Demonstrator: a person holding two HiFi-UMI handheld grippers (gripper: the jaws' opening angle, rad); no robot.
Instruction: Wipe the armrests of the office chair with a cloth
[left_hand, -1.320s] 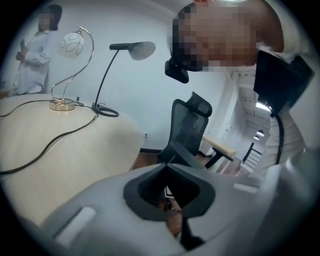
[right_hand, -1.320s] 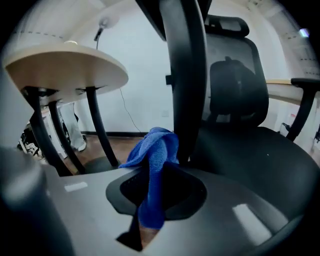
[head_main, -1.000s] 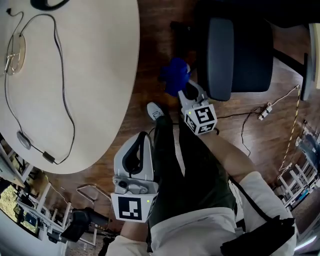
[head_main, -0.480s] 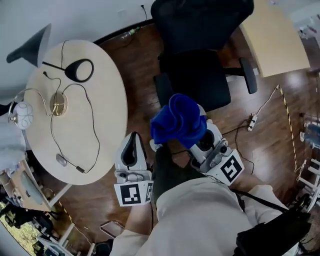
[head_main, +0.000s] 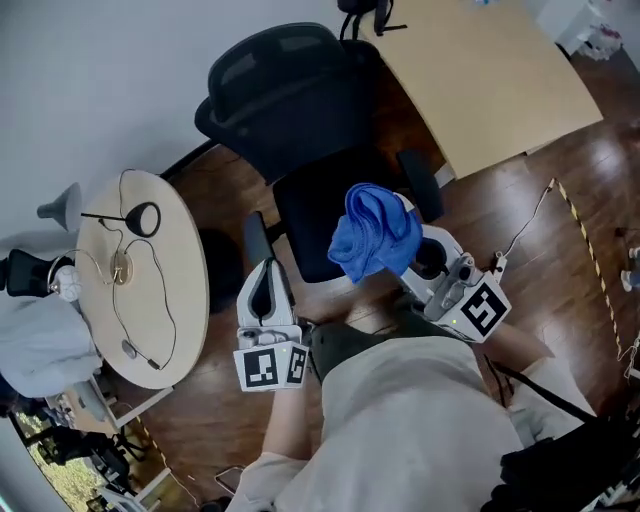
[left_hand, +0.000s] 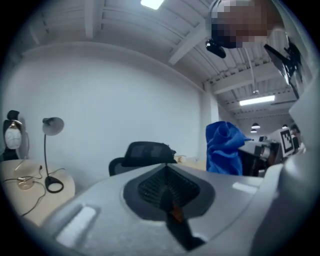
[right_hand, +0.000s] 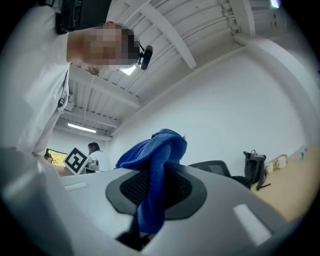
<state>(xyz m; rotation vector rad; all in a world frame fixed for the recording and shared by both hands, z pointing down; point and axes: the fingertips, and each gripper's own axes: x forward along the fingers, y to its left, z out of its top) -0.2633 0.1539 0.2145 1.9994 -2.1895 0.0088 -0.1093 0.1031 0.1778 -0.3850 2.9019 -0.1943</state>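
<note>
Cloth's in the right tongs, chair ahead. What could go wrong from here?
1. The blue cloth sits bunched in the right tongs, mostly loose: it may slip or wipe with a small patch.
2. The left tongs are shut and empty, off the office chair: it may swivel when an armrest is pressed.

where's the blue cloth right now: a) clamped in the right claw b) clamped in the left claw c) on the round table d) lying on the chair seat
A: the right gripper view shows the blue cloth pinched in the shut right claw. In the head view it is bunched up in the air over the chair seat, not lying on it. The left claw is shut on nothing.
</note>
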